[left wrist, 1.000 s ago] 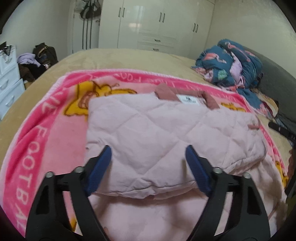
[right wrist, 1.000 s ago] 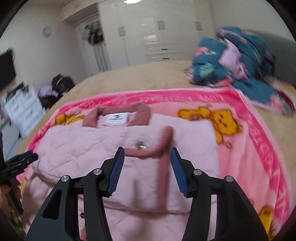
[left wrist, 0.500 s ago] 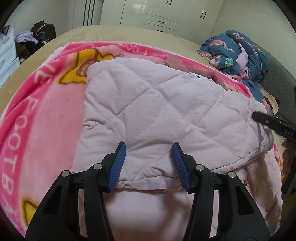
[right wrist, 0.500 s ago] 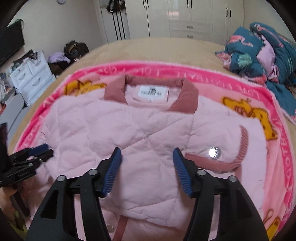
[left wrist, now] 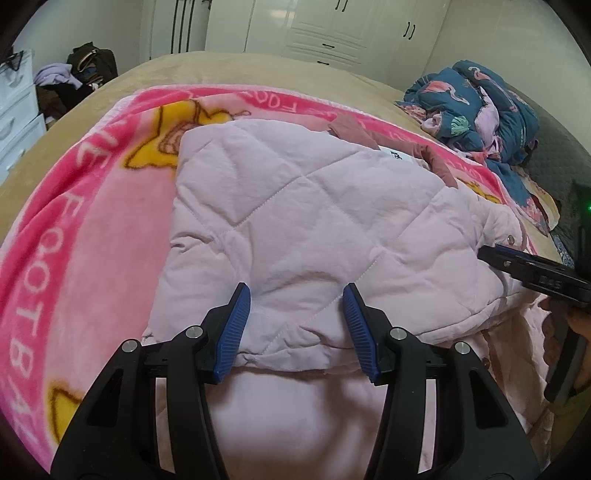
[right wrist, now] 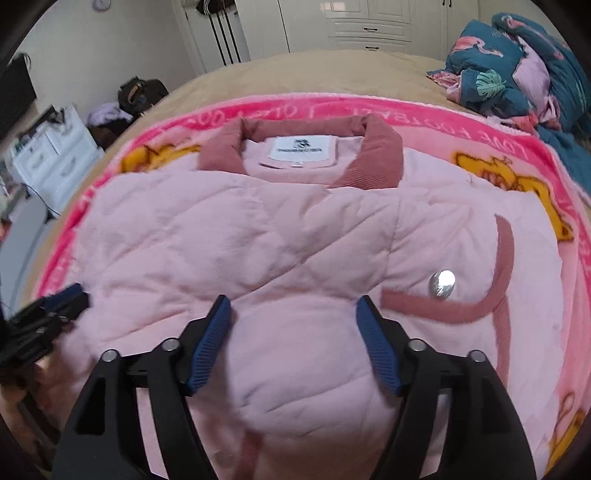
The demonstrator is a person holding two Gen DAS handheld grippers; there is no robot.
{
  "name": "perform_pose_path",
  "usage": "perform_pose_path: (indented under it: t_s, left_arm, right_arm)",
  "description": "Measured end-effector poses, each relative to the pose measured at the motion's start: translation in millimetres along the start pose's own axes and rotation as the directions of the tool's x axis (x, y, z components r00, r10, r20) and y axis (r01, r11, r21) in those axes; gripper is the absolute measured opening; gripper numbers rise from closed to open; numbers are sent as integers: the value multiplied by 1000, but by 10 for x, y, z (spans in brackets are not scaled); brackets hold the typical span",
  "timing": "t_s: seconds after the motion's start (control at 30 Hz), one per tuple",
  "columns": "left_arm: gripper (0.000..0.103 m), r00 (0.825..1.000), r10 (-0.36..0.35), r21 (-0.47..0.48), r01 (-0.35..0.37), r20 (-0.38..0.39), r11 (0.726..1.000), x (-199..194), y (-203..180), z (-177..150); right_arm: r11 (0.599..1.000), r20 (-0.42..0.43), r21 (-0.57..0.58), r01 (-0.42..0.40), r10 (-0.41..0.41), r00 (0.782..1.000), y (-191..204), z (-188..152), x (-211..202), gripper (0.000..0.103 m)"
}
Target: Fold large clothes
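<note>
Bed (right wrist: 325,70) under your grippers carries a pink blanket (right wrist: 424,110); wardrobes (right wrist: 369,18) stand far, drawers (right wrist: 55,155) left. Your jacket (right wrist: 258,240) lies on the blanket, collar (right wrist: 380,155) far, hem near. Left gripper (left wrist: 295,291) and right gripper (right wrist: 293,302) both gape wide over its quilting, holding nothing.

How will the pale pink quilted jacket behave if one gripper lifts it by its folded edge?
The pale pink quilted jacket would probably droop, since its folded layers already sag softly. Its puffy padding suggests it is light for its bulk. The fuzzy pink blanket underneath may drag against it.
</note>
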State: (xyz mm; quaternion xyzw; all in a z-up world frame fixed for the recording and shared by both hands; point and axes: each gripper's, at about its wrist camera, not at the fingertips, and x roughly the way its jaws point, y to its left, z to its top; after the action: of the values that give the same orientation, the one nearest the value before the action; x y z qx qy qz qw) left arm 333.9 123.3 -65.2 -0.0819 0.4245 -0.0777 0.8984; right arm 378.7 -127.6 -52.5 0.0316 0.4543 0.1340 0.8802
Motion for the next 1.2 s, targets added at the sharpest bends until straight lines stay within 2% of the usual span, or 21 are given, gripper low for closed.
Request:
perform_pose_path:
  t_s: [0.3, 0.33, 0.37, 0.4, 0.63, 0.8, 1.2]
  left_arm:
    - [61, 1000, -5, 4, 5, -3, 1000, -136, -34, -7]
    - [62, 1000, -5, 6, 5, -3, 1000, -151, -46, -8]
    - [63, 1000, -5, 7, 5, -2, 1000, -173, -54, -9]
    - [64, 1000, -7, 8, 7, -2, 1000, -195, -64, -9]
    - [78, 999, -16, 33, 15, 28, 999, -384, -166, 25]
    - [93, 999, -26, 39, 24, 37, 999, -488, -215, 44]
    - [94, 998, -26, 70, 22, 54, 997, -673, -343, 71]
  right_arm:
    - [997, 56, 52, -53, 50, 997, 21, -96, -287, 74]
    - [997, 62, 62, -55, 51, 997, 12, -110, -317, 75]
    - [996, 65, 68, -54, 50, 997, 4, -119, -335, 87]
    - [996, 74, 77, -51, 46, 996, -6, -135, -366, 91]
    - [985, 101, 144, -90, 76, 992, -98, -221, -487, 95]
    - [984, 106, 148, -99, 84, 991, -73, -259, -548, 97]
    - [988, 146, 107, -115, 99, 984, 58, -262, -780, 97]
